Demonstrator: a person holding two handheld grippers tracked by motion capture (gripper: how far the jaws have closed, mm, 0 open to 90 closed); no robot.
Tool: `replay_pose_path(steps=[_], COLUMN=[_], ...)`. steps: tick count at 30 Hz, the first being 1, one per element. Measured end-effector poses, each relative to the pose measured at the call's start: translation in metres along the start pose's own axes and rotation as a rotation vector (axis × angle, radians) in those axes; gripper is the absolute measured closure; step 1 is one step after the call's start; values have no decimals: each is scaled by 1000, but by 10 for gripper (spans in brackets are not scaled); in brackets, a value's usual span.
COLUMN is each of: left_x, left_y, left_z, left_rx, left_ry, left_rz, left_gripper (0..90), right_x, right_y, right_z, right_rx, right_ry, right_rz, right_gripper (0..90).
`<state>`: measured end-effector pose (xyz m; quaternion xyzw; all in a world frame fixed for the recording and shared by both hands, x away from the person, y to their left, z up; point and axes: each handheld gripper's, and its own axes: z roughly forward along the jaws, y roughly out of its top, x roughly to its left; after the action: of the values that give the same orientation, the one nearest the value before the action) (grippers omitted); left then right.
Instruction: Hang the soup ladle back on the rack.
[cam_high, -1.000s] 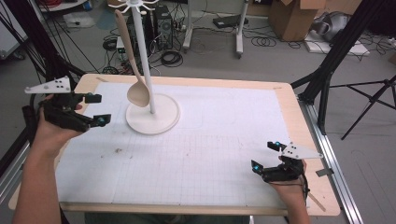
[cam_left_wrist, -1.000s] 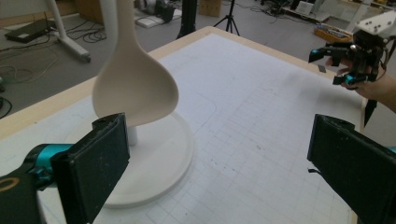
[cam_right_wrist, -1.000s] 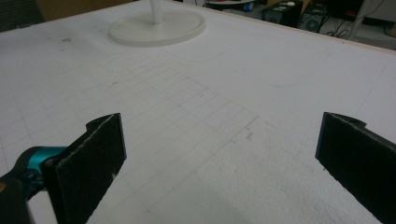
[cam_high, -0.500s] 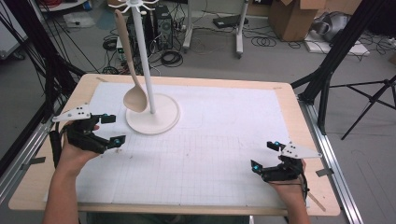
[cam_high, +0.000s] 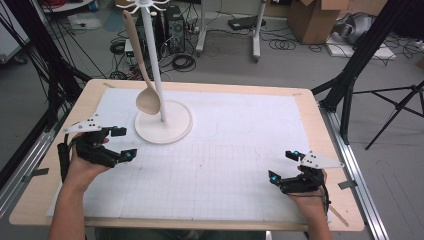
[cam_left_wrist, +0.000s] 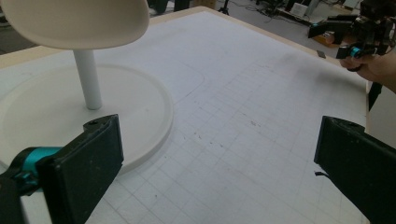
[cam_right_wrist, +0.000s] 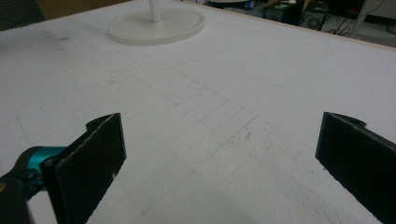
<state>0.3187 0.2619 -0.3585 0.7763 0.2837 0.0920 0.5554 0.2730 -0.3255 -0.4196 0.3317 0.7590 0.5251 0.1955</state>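
Spoon (cam_high: 146, 95) on stand (cam_high: 163, 122), left tongs (cam_high: 121, 143) gaping

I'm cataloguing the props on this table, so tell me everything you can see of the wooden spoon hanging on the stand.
The wooden spoon is pale and light-coloured, wood by its look, with a long slim handle and a rounded oval bowl. It hangs bowl-down from a hook at the top of the white stand, tilted slightly, its bowl just above the stand's round base beside the pole. In the left gripper view the bowl's smooth underside shows in front of the pole. Neither tool touches it.
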Motion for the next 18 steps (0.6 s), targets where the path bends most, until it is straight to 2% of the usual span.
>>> replay_pose_path(steps=[7,18], left_x=[0,5], left_y=[-3,-8], left_z=[1,-6], left_rx=[14,12], left_ry=[-7,16], left_rz=[2,-16], left_gripper=[17,17], right_x=[2,1], right_y=[0,0], right_z=[0,1], right_rx=[3,6], right_ry=[0,3], right_rz=[-1,-1], right_gripper=[3,3])
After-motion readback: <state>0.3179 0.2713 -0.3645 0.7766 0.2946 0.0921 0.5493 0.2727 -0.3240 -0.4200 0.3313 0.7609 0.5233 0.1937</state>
